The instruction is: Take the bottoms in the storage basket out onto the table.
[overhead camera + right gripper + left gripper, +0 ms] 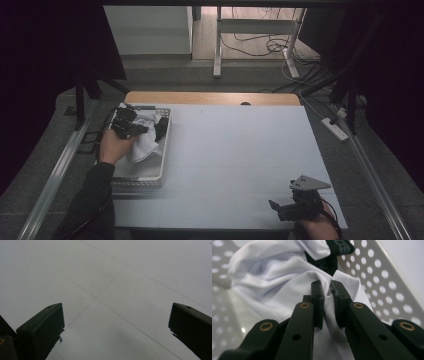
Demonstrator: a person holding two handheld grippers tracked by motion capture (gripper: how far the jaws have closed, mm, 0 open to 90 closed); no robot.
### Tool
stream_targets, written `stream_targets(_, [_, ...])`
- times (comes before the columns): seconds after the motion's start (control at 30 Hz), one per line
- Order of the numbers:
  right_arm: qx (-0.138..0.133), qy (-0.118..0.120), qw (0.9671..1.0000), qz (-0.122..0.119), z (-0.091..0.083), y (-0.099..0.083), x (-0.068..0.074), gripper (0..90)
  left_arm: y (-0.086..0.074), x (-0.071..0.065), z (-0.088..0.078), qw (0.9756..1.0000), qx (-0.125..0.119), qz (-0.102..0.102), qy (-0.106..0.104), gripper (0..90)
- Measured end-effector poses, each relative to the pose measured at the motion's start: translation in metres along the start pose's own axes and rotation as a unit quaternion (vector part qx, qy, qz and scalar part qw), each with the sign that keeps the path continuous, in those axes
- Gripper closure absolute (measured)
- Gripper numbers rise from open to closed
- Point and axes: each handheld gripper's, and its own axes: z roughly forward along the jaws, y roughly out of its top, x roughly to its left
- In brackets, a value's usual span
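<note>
A white cloth point(146, 140) with a black part point(161, 127) lies bunched in a perforated white basket point(145, 177) at the table's left. My left gripper point(142, 129) is over the basket, shut on a fold of the white cloth point(287, 285); its black pads point(318, 300) pinch the fabric between them. The black part point(337, 250) of the garment lies just beyond the pinched fold. My right gripper point(274, 206) rests near the table's front right corner, jaws wide apart over the bare table point(112, 277), with nothing between them.
The grey table top point(240, 150) stretches between the basket and the right gripper, with a wooden strip point(210, 97) along its far edge. Metal rails point(55, 175) run along both sides. A white frame point(250, 30) and cables lie on the floor beyond.
</note>
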Motion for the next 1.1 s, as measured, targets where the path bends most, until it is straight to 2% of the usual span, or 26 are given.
stream_targets(0.17, [0.000, 0.001, 1.0000, -0.001, 0.000, 0.000, 0.000, 0.8, 0.012, 0.007, 0.021, 0.9996, 0.024, -0.011, -0.012, 79.5])
stream_targets(0.23, [0.001, 0.001, 1.0000, -0.002, 0.000, 0.000, 0.000, 0.8, 0.015, 0.010, 0.028, 0.9993, 0.023, -0.018, -0.023, 75.4])
stream_targets(0.3, [0.001, 0.001, 1.0000, -0.003, 0.000, 0.000, 0.000, 0.8, 0.017, 0.012, 0.032, 0.9990, 0.019, -0.026, -0.030, 66.1])
stream_targets(0.37, [0.001, 0.002, 1.0000, -0.004, 0.000, 0.000, 0.000, 0.8, 0.018, 0.015, 0.036, 0.9984, 0.015, -0.037, -0.039, 53.0])
stream_targets(0.4, [0.001, 0.002, 1.0000, -0.005, 0.000, 0.000, 0.001, 0.8, 0.018, 0.016, 0.039, 0.9982, 0.015, -0.041, -0.041, 42.8])
stream_targets(0.43, [0.001, 0.002, 1.0000, -0.005, 0.000, 0.000, 0.001, 0.8, 0.019, 0.016, 0.042, 0.9981, 0.018, -0.041, -0.042, 42.8])
stream_targets(0.53, [0.002, 0.002, 1.0000, -0.008, 0.000, 0.000, 0.001, 0.9, 0.019, 0.016, 0.051, 0.9979, 0.028, -0.038, -0.045, 31.2])
stream_targets(0.7, [0.004, 0.001, 0.9999, -0.011, 0.000, 0.000, 0.001, 0.8, 0.022, 0.010, 0.064, 0.9987, 0.043, -0.016, -0.021, 18.6])
stream_targets(0.77, [0.004, 0.002, 0.9999, -0.012, 0.000, 0.000, 0.001, 0.9, 0.022, 0.005, 0.069, 0.9987, 0.051, 0.000, -0.001, 17.4])
stream_targets(0.87, [0.004, 0.002, 0.9999, -0.014, 0.000, 0.000, 0.002, 0.8, 0.023, -0.001, 0.072, 0.9971, 0.063, 0.024, 0.034, 21.5])
stream_targets(0.93, [0.004, 0.002, 0.9999, -0.015, 0.000, 0.000, 0.002, 0.8, 0.023, -0.003, 0.072, 0.9952, 0.070, 0.041, 0.056, 28.9])
stream_targets(0.97, [0.003, 0.002, 0.9999, -0.015, 0.000, 0.000, 0.002, 0.8, 0.022, -0.003, 0.073, 0.9945, 0.070, 0.047, 0.062, 32.9])
stream_targets(1.03, [0.003, 0.001, 0.9999, -0.016, 0.001, 0.000, 0.002, 0.8, 0.022, -0.004, 0.073, 0.9938, 0.071, 0.052, 0.069, 35.0])
stream_targets(1.1, [0.005, 0.001, 0.9998, -0.018, 0.001, 0.000, 0.003, 0.8, 0.021, -0.008, 0.074, 0.9916, 0.075, 0.066, 0.082, 38.9])
